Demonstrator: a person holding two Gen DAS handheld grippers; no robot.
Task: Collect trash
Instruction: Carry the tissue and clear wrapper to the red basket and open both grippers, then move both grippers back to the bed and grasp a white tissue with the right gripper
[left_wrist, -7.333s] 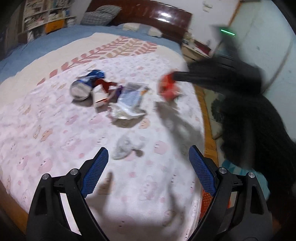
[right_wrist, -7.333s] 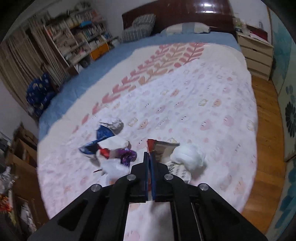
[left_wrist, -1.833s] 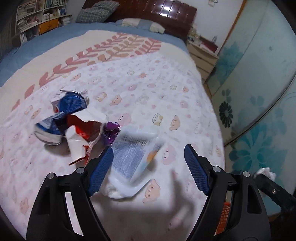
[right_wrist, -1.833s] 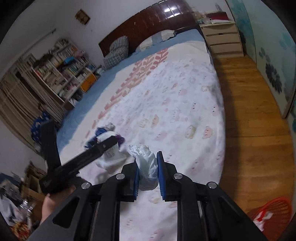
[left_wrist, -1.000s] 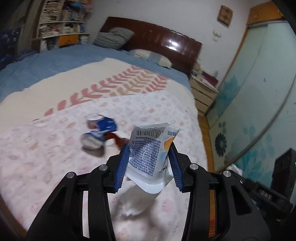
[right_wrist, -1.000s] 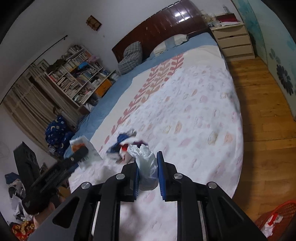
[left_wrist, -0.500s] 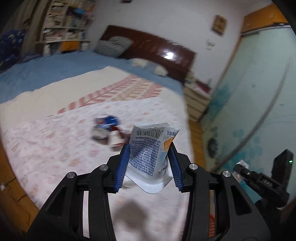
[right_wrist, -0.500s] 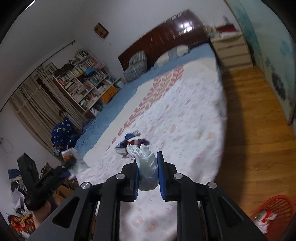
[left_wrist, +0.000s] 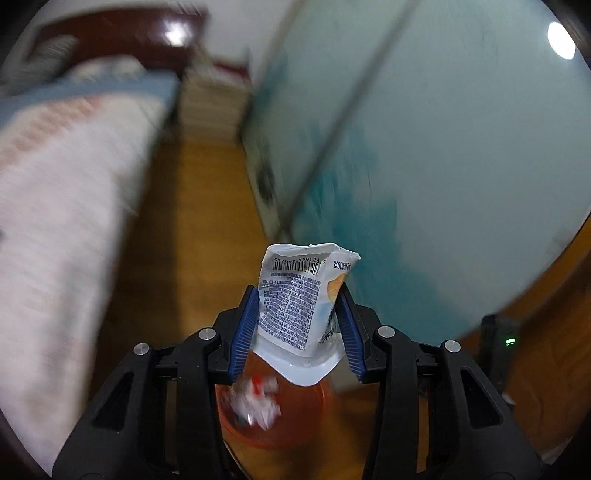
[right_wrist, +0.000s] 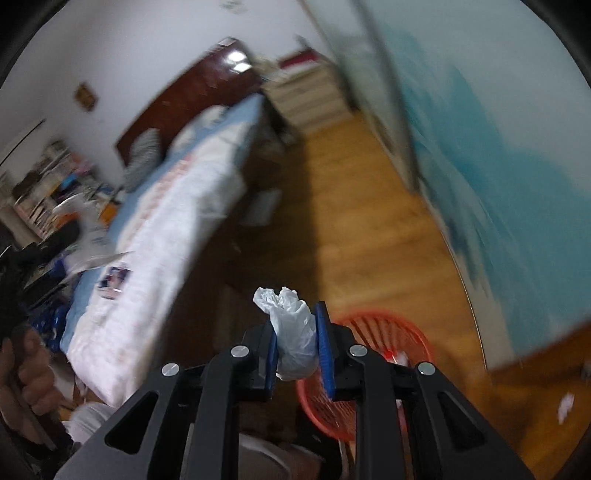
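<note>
Both views have swung off the bed (left_wrist: 55, 206) toward the floor since half a second ago; red basket (right_wrist: 384, 332) now under both grippers, so drop-off looks close; left gripper (left_wrist: 297, 325) clamped part-closed on the printed snack wrapper (left_wrist: 295, 306), held above the basket with some trash already in it; right gripper (right_wrist: 297, 347) squeezed nearly closed on a crumpled white plastic bag (right_wrist: 293, 332), just left of the basket rim; background heavily blurred.

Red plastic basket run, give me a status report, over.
Left hand-held gripper shut on white printed snack pouch. Right hand-held gripper shut on crumpled white plastic bag. Red plastic basket below, nothing blocking.
</note>
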